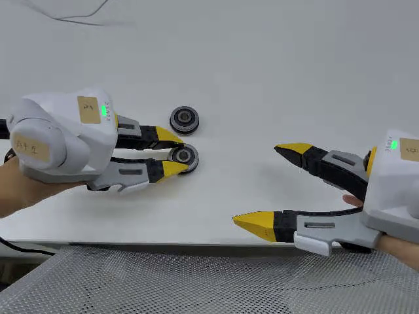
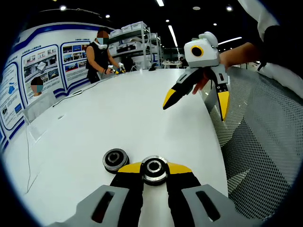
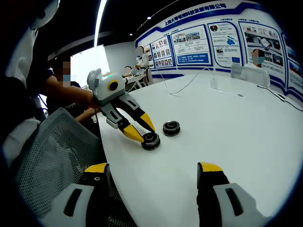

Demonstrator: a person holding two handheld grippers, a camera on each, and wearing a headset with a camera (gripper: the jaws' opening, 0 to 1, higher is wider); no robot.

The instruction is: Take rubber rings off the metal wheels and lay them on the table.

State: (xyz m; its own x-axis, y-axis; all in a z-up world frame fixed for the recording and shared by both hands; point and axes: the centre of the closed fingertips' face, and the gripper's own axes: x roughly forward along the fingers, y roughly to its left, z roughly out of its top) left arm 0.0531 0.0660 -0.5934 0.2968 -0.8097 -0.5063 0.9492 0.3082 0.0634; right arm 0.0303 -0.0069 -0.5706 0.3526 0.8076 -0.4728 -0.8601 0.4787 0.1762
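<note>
Two metal wheels with black rubber rings lie flat on the white table [image 1: 262, 78]. My left gripper [image 1: 177, 154] has its yellow-tipped jaws closed against the sides of the nearer wheel [image 1: 184, 157], which still rests on the table. In the left gripper view that wheel [image 2: 154, 169] sits between the tips, and the second wheel [image 2: 116, 160] lies just to its left. The second wheel [image 1: 184, 120] lies free a little farther back. My right gripper [image 1: 268, 185] hovers open over the table's front edge, well right of the wheels. In the right gripper view its jaws [image 3: 152, 168] stand wide apart and empty.
The table's front edge [image 1: 196, 243] runs just under the right gripper, with grey mesh [image 1: 163, 281] below it. A thin cable [image 1: 65, 16] lies at the far left back. Other people stand by the far end of the table [image 2: 102, 56].
</note>
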